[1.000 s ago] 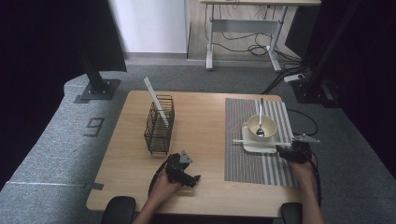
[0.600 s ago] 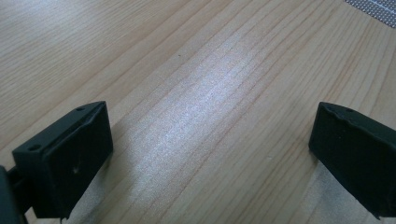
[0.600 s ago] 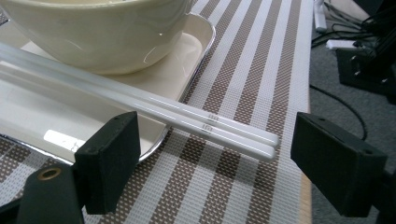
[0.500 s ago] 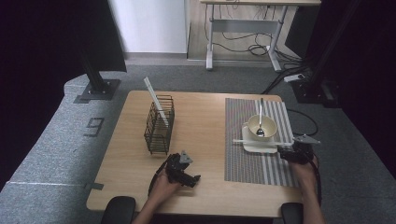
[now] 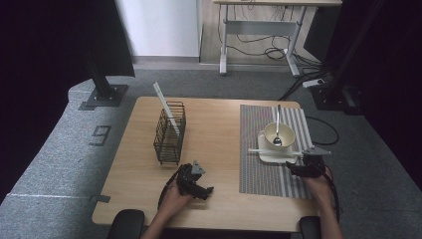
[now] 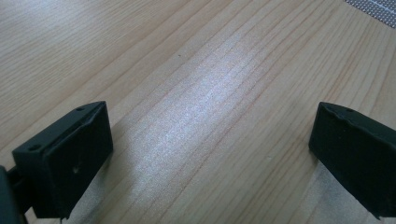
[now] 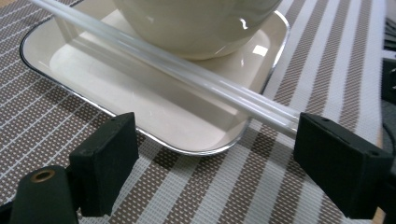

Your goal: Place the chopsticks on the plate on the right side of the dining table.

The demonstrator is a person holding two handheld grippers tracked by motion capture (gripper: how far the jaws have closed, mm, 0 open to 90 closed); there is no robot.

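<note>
On the striped mat [image 7: 299, 60], right gripper's [image 7: 212, 154] fingers have just been opening off the chopsticks [image 7: 187, 74].

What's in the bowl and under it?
A spoon stands in the bowl. Under it is a square plate, with white chopsticks laid across. The bowl's base hides the plate's middle.

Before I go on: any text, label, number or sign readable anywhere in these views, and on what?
"9": a dark mark shaped like this digit on the grey floor, left of the table; it could also be tape or a flat fitting.
No text shows on the bowl, the tray, the striped placemat, the wire basket or the chopsticks.
No brand shows on the left gripper or the right gripper.
</note>
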